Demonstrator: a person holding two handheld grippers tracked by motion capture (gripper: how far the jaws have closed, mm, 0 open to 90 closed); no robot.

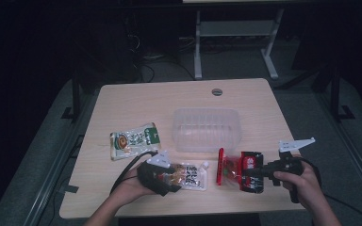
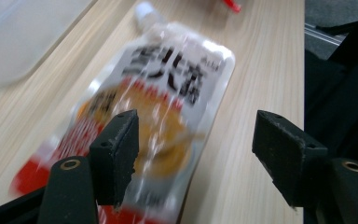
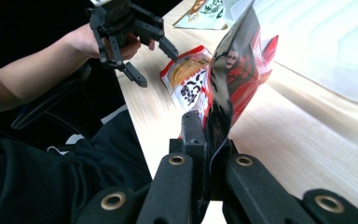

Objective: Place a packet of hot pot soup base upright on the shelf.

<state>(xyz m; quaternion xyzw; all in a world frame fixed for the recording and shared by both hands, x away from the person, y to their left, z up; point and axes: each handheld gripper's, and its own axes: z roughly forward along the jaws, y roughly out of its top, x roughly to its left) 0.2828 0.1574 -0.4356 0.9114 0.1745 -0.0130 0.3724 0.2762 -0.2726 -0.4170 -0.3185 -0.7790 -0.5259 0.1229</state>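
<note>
The left hand-held gripper [image 2: 196,154] stands apart over the white pouch [image 2: 168,98] on the tabletop [image 2: 261,56] — the right hand-held gripper [image 3: 209,140] is clamped on the red packet [image 3: 242,65].

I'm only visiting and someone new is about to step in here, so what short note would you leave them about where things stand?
Left gripper: jaws open above the white spouted pouch with orange and red print, which lies flat on the wooden table; not held.
Right gripper: jaws shut on the red and black glossy packet, lifted off the table.
Clear plastic tub: empty, mid-table.
Green and white flat packet: lies left of the tub.
Done: nothing in the tub.
Left: probably all three packets go into it.
</note>
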